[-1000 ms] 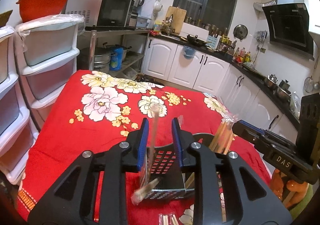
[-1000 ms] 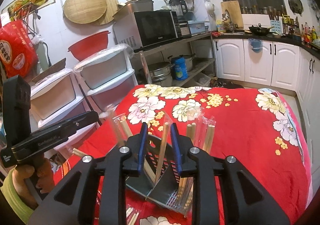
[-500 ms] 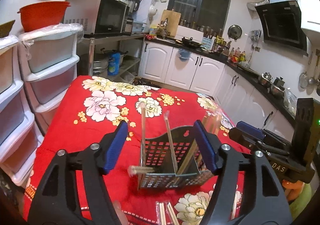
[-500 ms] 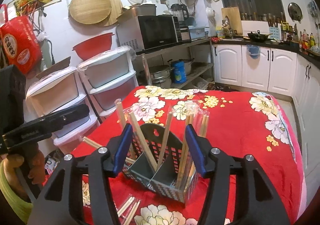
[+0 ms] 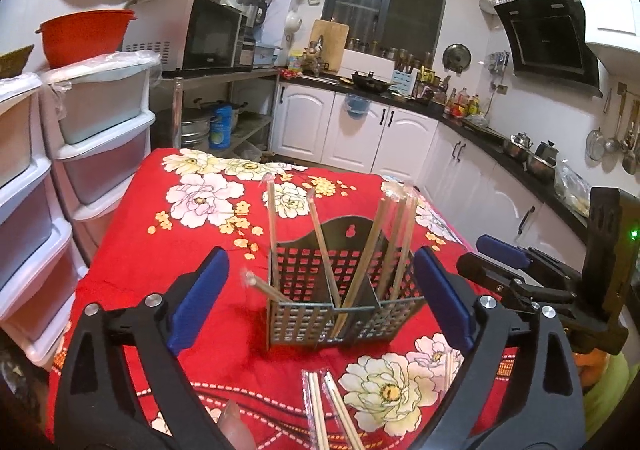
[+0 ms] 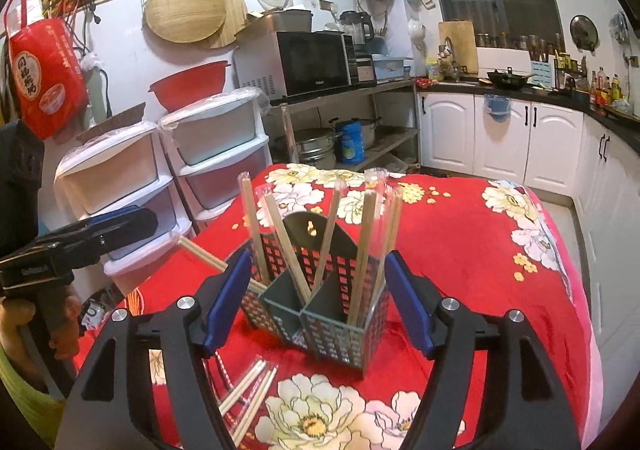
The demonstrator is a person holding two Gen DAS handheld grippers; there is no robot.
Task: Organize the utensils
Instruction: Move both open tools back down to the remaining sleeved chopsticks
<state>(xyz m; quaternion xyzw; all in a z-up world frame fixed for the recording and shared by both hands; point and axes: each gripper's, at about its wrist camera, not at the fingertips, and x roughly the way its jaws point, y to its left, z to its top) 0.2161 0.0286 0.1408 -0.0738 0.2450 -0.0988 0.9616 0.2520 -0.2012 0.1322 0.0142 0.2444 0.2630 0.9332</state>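
Red floral tablecloth point(image 5: 132, 250), dark grey lattice caddy point(image 5: 316, 278), blue-padded black tongs point(image 5: 320, 302).

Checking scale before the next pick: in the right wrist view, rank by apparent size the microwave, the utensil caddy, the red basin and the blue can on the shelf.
1. Utensil caddy, largest, though nearness inflates it.
2. Microwave.
3. Red basin.
4. Blue can, smallest.

Both wrist cameras are looking forward and slightly downward along their own fingers, sitting close over the red floral worktop point(image 5: 168, 250). Both are framing the slotted utensil caddy point(image 5: 344, 290) point(image 6: 320, 310) and the kitchen behind. The left view is apparently facing the caddy's front, the right view its corner.
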